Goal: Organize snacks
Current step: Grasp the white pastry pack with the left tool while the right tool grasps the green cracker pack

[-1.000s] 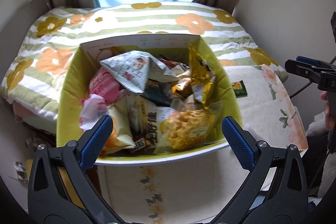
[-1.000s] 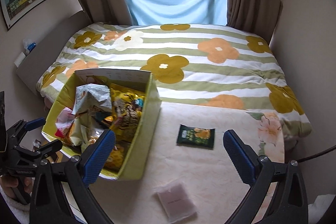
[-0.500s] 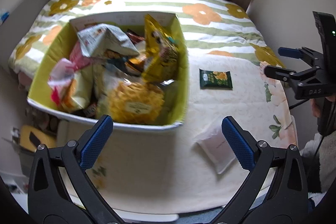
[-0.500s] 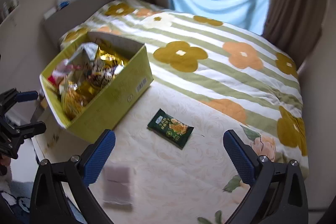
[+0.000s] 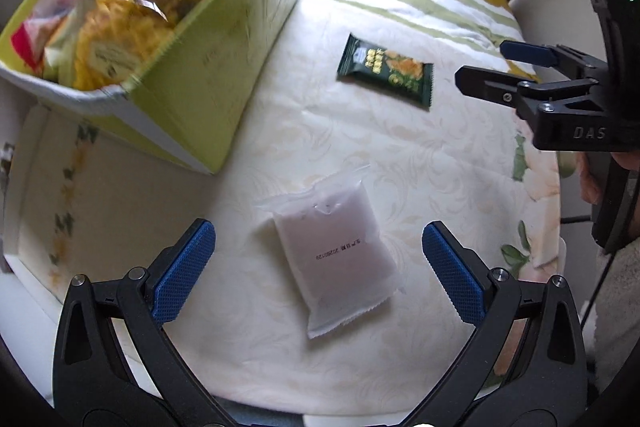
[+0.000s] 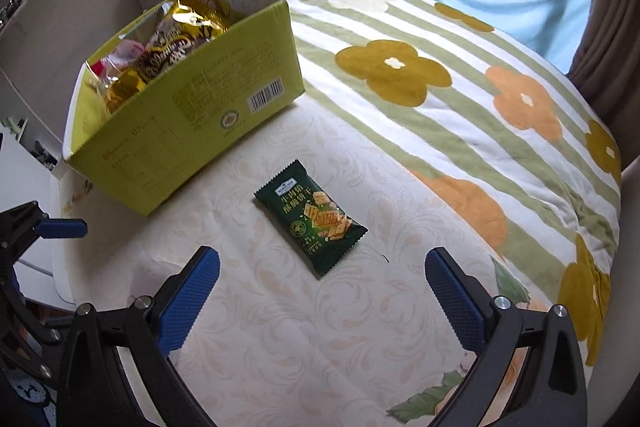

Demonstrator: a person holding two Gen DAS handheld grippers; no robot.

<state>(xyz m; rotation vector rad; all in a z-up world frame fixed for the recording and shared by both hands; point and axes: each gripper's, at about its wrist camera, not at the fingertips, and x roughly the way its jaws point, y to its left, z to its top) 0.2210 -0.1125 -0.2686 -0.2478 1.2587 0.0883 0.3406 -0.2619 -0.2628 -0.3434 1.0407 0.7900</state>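
The left gripper (image 5: 318, 259) hangs spread wide and empty over a pale, frosted packet (image 5: 334, 259) lying flat on the cream floral cloth (image 5: 440, 163), its blue pads on either side of the packet and clear of it. The right gripper (image 6: 320, 291), likewise wide apart and holding nothing, is poised just short of a dark green cracker packet (image 6: 310, 217) lying flat on the same cloth. Beyond both, a yellow-green cardboard box (image 6: 192, 115), already heaped with bagged snacks, sits at the corner of the cloth, with the striped flowered bedspread (image 6: 400, 67) behind.

The likely trouble lies in the pickups. Both packets are thin, slick and flat on soft fabric, so closing jaws may skid a packet away, or pinch a fold of cloth along with it and drag the covering. A grip on only the crimped edge could let a packet slide free on the way to the box. The box itself is piled high: a packet dropped on top may slide off the heap, and a nudge to its wall could push it toward the edge it sits near. The two grippers work close together and could clash.
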